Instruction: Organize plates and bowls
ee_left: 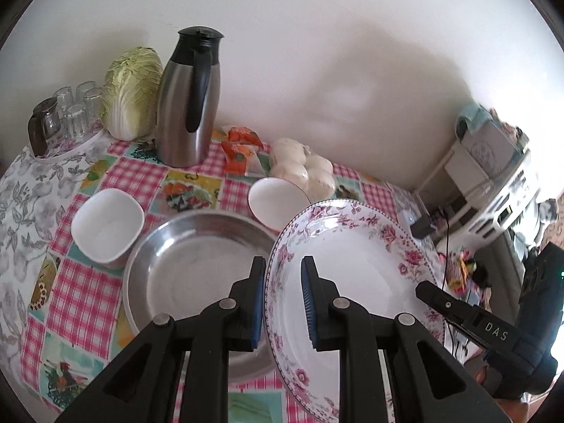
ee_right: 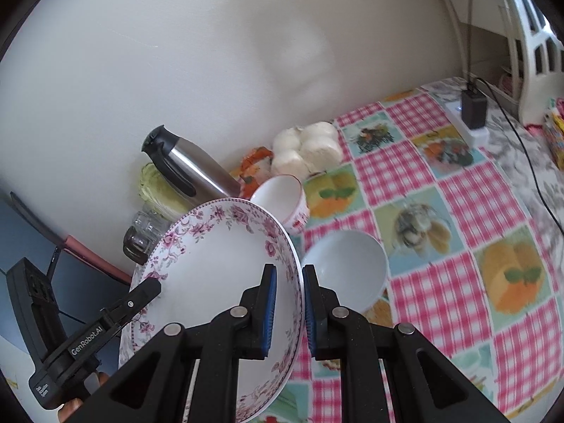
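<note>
A floral-rimmed white plate (ee_left: 356, 268) is held off the table by both grippers, tilted. My left gripper (ee_left: 282, 303) is shut on its left rim, one finger inside and one outside. My right gripper (ee_right: 289, 308) is shut on the opposite rim of the plate (ee_right: 218, 275); its finger also shows in the left wrist view (ee_left: 444, 303). A steel pan (ee_left: 197, 268) lies below the plate. A square white bowl (ee_left: 107, 227) sits to its left. A round white bowl with red trim (ee_left: 278, 201) stands behind. A plain white bowl (ee_right: 347, 269) sits right of the plate.
A steel thermos jug (ee_left: 188, 105), a cabbage (ee_left: 132, 93), upturned glasses (ee_left: 70, 112), a packet (ee_left: 241, 151) and bagged buns (ee_left: 306, 165) stand along the wall. A charger on a power strip (ee_right: 472, 112) with a cable lies at far right.
</note>
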Demonstrator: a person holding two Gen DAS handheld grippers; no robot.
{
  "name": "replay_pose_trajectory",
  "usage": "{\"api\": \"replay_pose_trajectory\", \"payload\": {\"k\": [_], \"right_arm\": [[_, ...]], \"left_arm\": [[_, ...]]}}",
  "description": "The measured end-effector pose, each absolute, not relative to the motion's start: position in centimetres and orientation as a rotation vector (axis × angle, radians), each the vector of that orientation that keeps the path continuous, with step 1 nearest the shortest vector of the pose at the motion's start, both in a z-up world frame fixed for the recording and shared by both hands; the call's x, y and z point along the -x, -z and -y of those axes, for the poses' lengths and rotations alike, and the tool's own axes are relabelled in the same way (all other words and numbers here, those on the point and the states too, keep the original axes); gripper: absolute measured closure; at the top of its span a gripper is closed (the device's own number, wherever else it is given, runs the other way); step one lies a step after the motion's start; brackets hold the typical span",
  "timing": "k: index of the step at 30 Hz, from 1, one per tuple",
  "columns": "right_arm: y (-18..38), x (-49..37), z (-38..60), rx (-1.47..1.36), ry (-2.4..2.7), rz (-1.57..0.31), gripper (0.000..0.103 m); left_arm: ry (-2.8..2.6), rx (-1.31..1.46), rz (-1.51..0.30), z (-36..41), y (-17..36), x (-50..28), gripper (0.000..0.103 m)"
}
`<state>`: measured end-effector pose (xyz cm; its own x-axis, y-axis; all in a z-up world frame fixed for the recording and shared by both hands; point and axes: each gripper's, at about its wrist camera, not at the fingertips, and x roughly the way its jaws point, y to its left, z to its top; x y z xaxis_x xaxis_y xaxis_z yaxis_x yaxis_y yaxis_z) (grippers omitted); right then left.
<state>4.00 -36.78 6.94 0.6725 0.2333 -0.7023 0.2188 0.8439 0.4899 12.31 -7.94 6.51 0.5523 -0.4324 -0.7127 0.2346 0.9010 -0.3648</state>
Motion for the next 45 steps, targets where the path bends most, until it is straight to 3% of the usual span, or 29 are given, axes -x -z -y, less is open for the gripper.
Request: {"api": "replay_pose_trajectory", "payload": {"k": [16,45], "right_arm": [[-4.5,-9.2,36.1,-0.590,-0.017,-0.902,0.087],[-2.0,-12.3,27.7,-0.542,-0.133,-1.003,0.087]], "left_arm": [[0.364,0.291,-0.968,7.3,-3.6,-16.3,0.082],[0.240,0.498,-0.992,-2.6,-0.8,-17.0,0.082]]}}
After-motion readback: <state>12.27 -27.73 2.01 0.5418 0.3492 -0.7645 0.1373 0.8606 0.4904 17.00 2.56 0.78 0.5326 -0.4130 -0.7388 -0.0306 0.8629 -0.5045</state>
